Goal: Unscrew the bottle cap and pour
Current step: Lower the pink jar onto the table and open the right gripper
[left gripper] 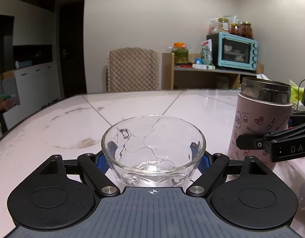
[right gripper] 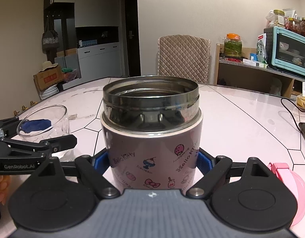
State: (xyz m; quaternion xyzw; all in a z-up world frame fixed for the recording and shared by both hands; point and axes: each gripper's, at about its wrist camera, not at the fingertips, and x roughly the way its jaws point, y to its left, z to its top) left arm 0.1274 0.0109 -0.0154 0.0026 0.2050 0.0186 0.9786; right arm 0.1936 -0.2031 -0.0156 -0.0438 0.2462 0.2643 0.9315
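A clear glass bowl (left gripper: 153,148) stands on the pink table, and my left gripper (left gripper: 153,154) is shut on it, blue pads against both sides. A little clear liquid lies in its bottom. The bowl also shows at the left of the right wrist view (right gripper: 44,124). A pink Hello Kitty flask (right gripper: 152,138) with an open steel mouth stands upright, and my right gripper (right gripper: 152,162) is shut on its body. The flask stands at the right of the left wrist view (left gripper: 259,123). Its pink cap (right gripper: 291,186) lies on the table at the right.
The pink tiled table (left gripper: 132,103) reaches back to a quilted chair (left gripper: 132,69). A shelf with a blue toaster oven (left gripper: 237,51) and jars stands at the back right. A black cable (right gripper: 291,111) and a snack bag lie on the table's right side.
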